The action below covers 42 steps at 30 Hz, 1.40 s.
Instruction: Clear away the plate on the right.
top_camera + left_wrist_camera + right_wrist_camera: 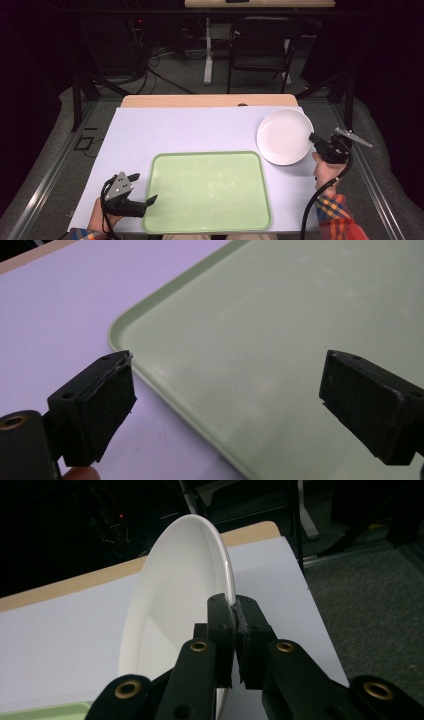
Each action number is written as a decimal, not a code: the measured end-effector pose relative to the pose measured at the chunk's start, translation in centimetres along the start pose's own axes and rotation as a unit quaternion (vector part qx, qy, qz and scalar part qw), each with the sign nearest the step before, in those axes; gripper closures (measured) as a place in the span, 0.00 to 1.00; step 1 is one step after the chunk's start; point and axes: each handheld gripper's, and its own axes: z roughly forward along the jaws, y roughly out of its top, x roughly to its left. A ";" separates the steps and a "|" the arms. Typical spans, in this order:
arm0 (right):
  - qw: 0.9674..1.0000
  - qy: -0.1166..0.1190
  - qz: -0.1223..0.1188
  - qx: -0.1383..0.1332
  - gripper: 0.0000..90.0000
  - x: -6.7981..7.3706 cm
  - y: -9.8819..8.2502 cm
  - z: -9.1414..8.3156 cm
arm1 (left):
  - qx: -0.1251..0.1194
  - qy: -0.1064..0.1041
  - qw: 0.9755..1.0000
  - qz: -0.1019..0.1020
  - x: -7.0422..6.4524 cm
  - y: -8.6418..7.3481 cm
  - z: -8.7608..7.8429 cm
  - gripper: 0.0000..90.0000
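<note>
No readable writing on anything. Round white ceramic plate (284,136) — nothing in it — at the far right of the lilac-covered surface (190,130), just beyond the pale green plastic tray's (207,190) corner. Right tongs (314,138) pinched tight on its near rim, plate tilted. Left tongs (142,189) spread wide over the tray's left edge — holding nothing. Tray bare.

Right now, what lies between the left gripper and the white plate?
The green tray lies between the left gripper and the white plate, shown in the high view.
</note>
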 end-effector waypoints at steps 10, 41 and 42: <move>0.995 0.004 -0.094 -0.016 0.96 2.6 0.7 -0.9 | -0.002 -0.001 1.000 0.002 0.0 0.0 0.0 0.08; 0.979 0.045 -0.195 -0.029 0.96 5.7 0.9 -2.2 | -0.002 -0.007 1.000 0.003 -0.1 0.1 0.0 0.08; 0.979 0.045 -0.195 -0.029 0.96 5.7 0.9 -2.2 | -0.002 -0.006 1.000 0.003 -0.1 0.1 0.0 0.08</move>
